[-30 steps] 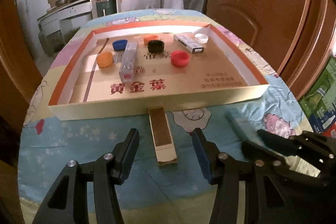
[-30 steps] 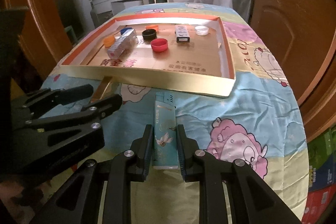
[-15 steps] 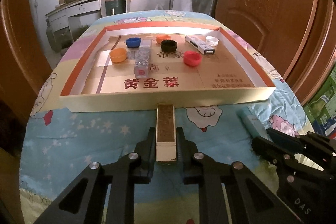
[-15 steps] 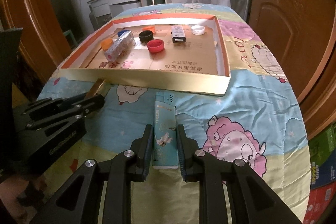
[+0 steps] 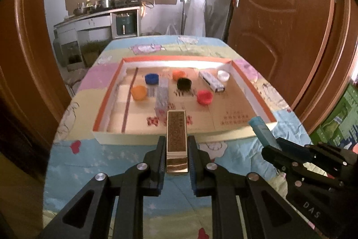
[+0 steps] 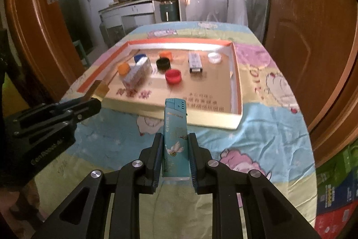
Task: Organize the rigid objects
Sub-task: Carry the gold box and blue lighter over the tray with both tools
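Both grippers have lifted off the counter since a second ago: the left gripper (image 5: 176,150), then wide open around the gold lighter (image 5: 176,138), is now clamped on its lower half and carries it above the patterned cloth (image 5: 89,162). The right gripper (image 6: 175,155) holds the teal lighter (image 6: 174,138) the same way, pinched across its narrow sides near the base, head pointing forward. Each lighter looks small, light and stiff, with a glossy casing that could slip, so a grip low on the flat flanks seems sound. Ahead, each lighter's far end overlaps the near wall of the cardboard tray (image 5: 134,138). Inside it lie a clear box (image 5: 163,95), a red cap (image 5: 204,96), an orange cap (image 5: 138,92) and, farther back, a black cap (image 5: 184,84), a blue cap (image 5: 151,78) and a white cap (image 5: 223,75).
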A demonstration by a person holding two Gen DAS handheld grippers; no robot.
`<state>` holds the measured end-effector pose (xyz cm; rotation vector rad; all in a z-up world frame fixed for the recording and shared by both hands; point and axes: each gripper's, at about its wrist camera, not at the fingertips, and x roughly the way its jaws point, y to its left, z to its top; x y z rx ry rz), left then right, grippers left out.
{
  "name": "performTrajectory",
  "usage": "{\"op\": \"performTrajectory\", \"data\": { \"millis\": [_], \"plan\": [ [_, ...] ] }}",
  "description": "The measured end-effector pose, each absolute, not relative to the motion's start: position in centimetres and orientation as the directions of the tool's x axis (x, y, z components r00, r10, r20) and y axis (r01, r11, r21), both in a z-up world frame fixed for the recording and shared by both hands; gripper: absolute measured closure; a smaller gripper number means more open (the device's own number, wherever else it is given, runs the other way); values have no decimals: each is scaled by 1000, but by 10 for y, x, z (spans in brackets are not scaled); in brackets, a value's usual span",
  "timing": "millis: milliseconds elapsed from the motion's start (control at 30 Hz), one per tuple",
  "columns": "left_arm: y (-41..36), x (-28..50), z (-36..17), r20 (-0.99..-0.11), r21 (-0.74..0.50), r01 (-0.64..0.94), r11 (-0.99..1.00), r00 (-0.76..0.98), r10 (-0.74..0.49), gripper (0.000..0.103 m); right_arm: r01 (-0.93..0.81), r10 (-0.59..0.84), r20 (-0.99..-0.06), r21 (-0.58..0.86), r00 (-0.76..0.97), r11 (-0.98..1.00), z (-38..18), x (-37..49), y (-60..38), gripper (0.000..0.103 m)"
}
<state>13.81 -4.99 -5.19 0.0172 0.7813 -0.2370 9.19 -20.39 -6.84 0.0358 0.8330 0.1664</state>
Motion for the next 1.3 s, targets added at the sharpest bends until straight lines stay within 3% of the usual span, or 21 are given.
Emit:
{"op": "performTrajectory", "data": {
  "millis": [567,1300],
  "plan": [
    [-21,184,-24,-675,-99,159,982,714,-184,85,-108,111,-707,49,698,993,-30,136,-216,81],
    [-13,278,-49,-760,-110,133,985,627,-170,85,-50,59,-774,35,631,998,-58,218,-236,81]
  ]
}}
